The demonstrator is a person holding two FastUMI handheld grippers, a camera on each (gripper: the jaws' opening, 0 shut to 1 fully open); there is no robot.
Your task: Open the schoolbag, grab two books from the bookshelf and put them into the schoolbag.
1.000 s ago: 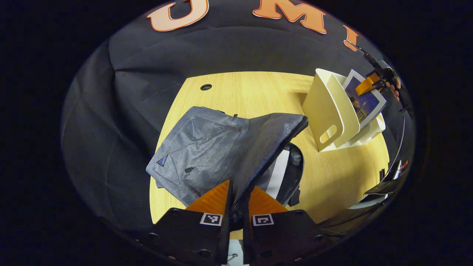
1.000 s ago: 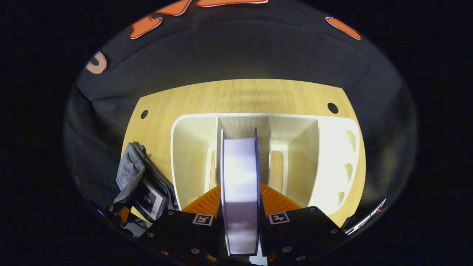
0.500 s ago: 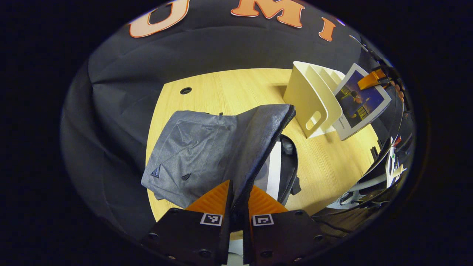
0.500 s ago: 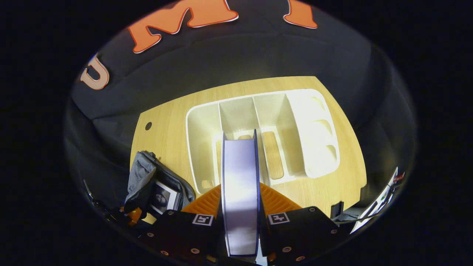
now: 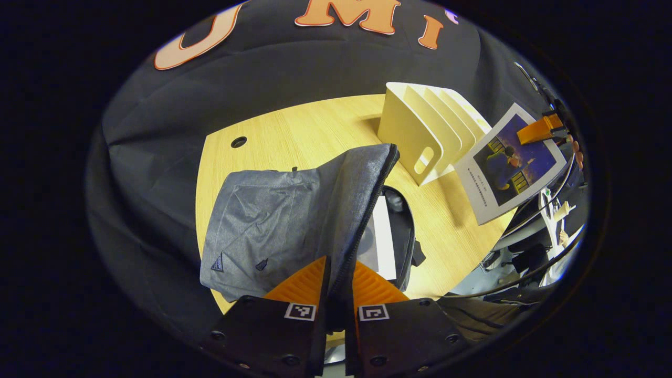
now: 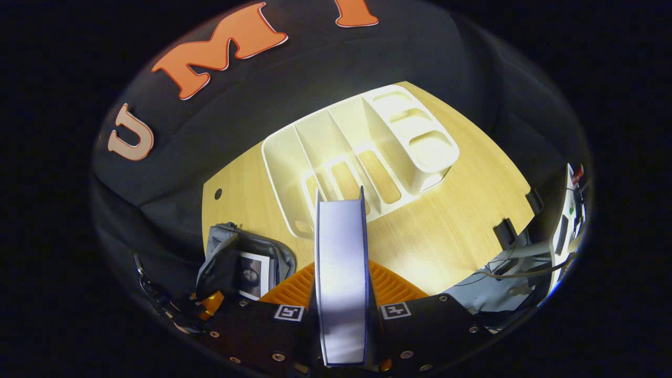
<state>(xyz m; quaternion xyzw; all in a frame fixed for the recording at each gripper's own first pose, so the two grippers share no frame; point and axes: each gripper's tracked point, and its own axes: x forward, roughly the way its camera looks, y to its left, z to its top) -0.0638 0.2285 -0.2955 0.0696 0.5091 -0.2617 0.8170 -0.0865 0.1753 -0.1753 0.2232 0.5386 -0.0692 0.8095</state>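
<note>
The grey schoolbag (image 5: 273,210) lies on the wooden table (image 5: 294,126). My left gripper (image 5: 336,283) is shut on the zipper edge of its flap and holds it up, so the opening shows a book (image 5: 379,239) inside. My right gripper (image 6: 341,283) is shut on a second book (image 6: 341,262), seen edge-on with blue covers. In the left gripper view that book (image 5: 512,163) hangs in the air right of the cream bookshelf (image 5: 425,131), held by the right gripper (image 5: 543,128). In the right gripper view the bookshelf (image 6: 362,152) has bare slots and the open schoolbag (image 6: 241,262) is at lower left.
Round cable holes (image 5: 239,142) sit near the table's far corners. Black clamps (image 6: 506,231) grip the table's right edge, with cables and equipment (image 6: 562,220) beyond it. The black cloth wall (image 5: 294,68) closes the back and left.
My right gripper has lifted the second book up out of the bookshelf and drawn it back and away from the shelf. My left gripper keeps holding the bag's flap up, shifting slightly.
</note>
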